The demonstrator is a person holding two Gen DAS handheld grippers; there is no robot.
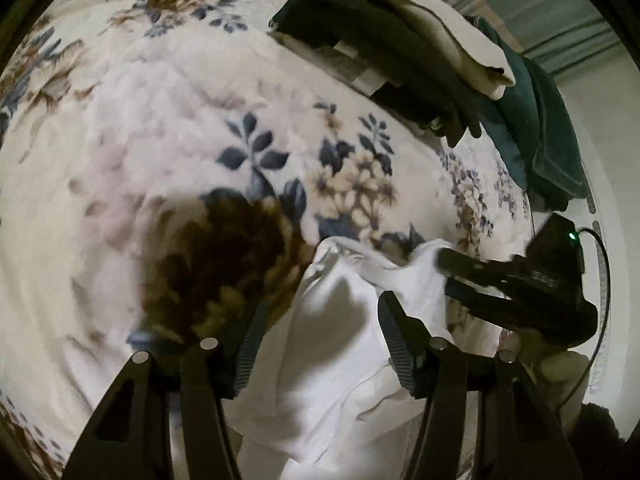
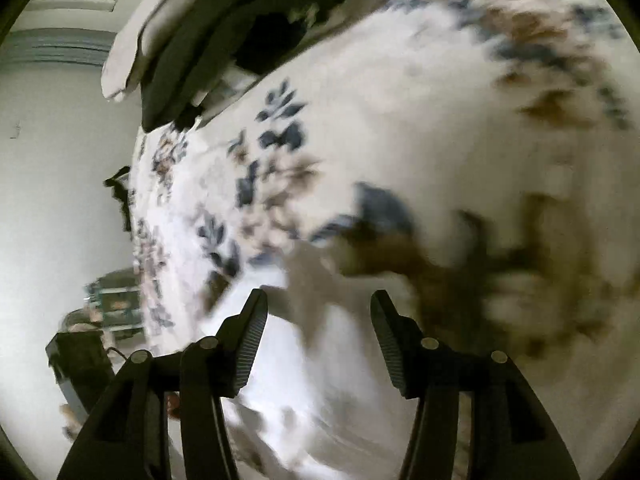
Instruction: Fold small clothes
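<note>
A small white garment [image 1: 336,344] lies crumpled on the floral blanket [image 1: 160,128], right under my left gripper [image 1: 322,308], whose jaws stand open above it. My right gripper [image 1: 452,268] shows at the right of the left wrist view, its fingertips at the garment's far right edge; whether it touches the cloth I cannot tell. In the right wrist view the right gripper [image 2: 318,304] is open, with white cloth [image 2: 320,360] below its jaws. That view is blurred by motion.
A stack of folded clothes, dark [image 1: 380,40], cream [image 1: 440,20] and green [image 1: 540,120], sits at the blanket's far right edge. It shows too in the right wrist view [image 2: 192,48]. A white wall [image 2: 60,160] lies beyond the bed's edge.
</note>
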